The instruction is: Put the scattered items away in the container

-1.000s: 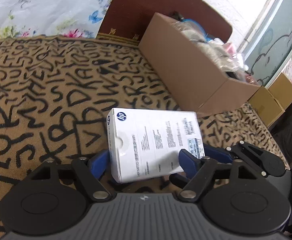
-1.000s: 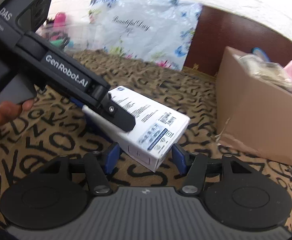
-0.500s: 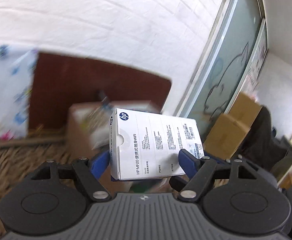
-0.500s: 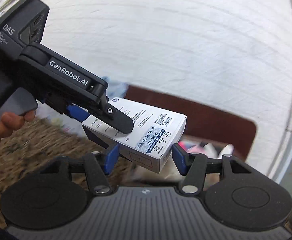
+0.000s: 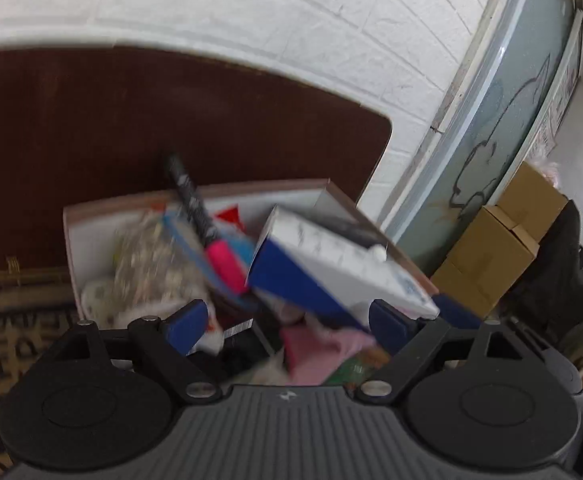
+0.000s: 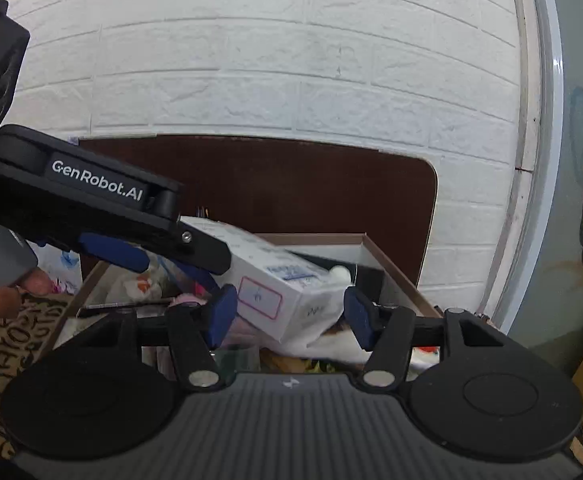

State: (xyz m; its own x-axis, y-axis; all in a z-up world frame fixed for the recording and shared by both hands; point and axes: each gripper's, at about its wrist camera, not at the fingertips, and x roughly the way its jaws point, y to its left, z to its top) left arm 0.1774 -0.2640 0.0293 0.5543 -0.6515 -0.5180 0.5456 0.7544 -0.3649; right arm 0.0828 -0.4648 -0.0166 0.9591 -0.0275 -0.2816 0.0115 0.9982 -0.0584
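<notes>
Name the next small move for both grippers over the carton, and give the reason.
Probably draw both back. The left gripper and right gripper are opening, and the white box hangs tilted, free of their pads, over the full cardboard carton.

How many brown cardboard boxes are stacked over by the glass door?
2: the upper brown box sits on the lower one, right of the container. More may be hidden behind.

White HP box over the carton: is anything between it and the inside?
No lid or flap covers the brown cardboard carton. The white rectangular box, tilted over its opening, has only the heaped clutter beneath, including a black and pink marker. Both grippers' jaws are opening.
</notes>
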